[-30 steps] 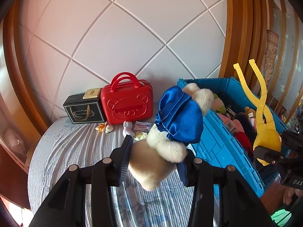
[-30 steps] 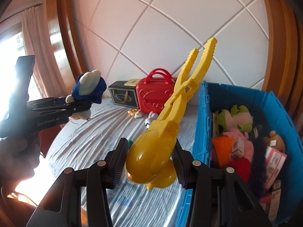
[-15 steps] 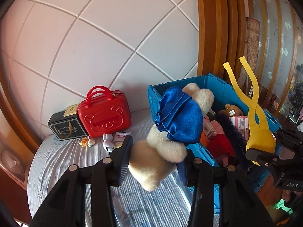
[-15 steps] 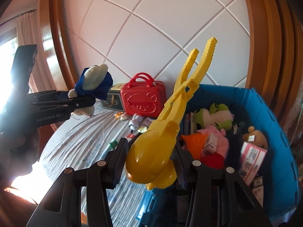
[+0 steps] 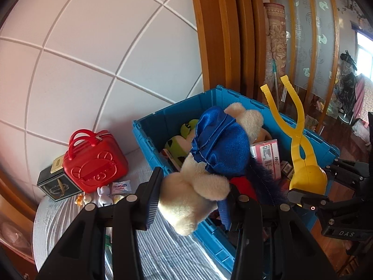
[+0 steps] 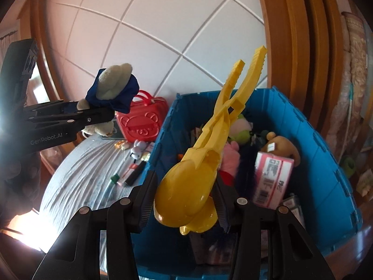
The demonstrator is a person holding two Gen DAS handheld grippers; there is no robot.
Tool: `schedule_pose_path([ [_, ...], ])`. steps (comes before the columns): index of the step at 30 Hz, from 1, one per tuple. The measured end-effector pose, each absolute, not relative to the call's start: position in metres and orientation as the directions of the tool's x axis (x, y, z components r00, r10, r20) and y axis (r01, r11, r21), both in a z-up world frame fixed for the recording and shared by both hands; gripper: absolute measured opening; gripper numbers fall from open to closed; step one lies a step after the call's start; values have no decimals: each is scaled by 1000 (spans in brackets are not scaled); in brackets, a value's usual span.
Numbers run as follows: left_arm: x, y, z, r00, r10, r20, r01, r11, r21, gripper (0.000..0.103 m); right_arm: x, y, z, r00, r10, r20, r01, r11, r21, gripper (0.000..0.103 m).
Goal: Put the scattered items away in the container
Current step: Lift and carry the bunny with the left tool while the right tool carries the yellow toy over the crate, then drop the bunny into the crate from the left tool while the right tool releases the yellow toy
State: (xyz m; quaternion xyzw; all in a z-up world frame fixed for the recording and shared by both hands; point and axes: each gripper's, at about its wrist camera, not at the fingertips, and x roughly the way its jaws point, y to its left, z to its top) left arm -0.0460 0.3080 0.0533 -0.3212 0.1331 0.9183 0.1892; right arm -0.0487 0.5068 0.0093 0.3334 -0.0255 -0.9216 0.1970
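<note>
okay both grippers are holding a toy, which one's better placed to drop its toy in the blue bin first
Right, probably. The right gripper holds the yellow scoop above the blue bin; the left gripper's plush bear hangs near its rim.

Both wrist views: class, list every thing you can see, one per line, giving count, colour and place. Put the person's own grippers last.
Crate: one, blue, at the bed's edge, part filled with toys.
Plush bear: one, cream with a blue dress, in the left gripper.
Snowball clamp: one, yellow, in the right gripper, above the crate.
Case: one, red, on the bed by the headboard.
Box: one, black, left of the case.
Pink carton: one, inside the crate.
Small figures: several, pale, before the case.
Pens: a few, on the bedcover.
Left gripper: black, closed on the bear.
Right gripper: black, closed on the clamp.
</note>
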Motion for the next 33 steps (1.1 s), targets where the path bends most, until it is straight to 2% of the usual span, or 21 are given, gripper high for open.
schedule_pose_path([
  [12, -79, 369, 40, -664, 331, -670, -531, -840, 111, 42, -68, 563, -4, -709, -276, -650, 219, -961, 170, 45],
  [22, -97, 388, 35, -638, 360, -681, -564, -820, 95, 42, -76, 590, -12, -702, -205, -682, 151, -979, 138, 45],
  [27, -96, 389, 39, -613, 419, -670, -590, -806, 36, 44, -77, 594, -11, -712, -201, -672, 145, -979, 140, 47],
  [28, -96, 388, 41, -603, 445, -662, -602, -799, 12, 47, -75, 594, -10, -721, -204, -663, 151, -979, 138, 54],
  [29, -95, 387, 43, -595, 460, -659, -609, -793, -4, 55, -73, 594, -9, -728, -208, -654, 158, -978, 135, 66],
  [30, -94, 385, 44, -600, 463, -652, -604, -797, -10, 69, -71, 594, -8, -734, -212, -645, 164, -977, 134, 100],
  [32, -92, 380, 45, -615, 463, -639, -586, -810, -22, 87, -68, 595, -7, -748, -210, -630, 161, -978, 135, 103],
  [33, -91, 377, 45, -614, 462, -640, -581, -814, -30, 87, -69, 595, -7, -744, -212, -633, 159, -977, 140, 103],
])
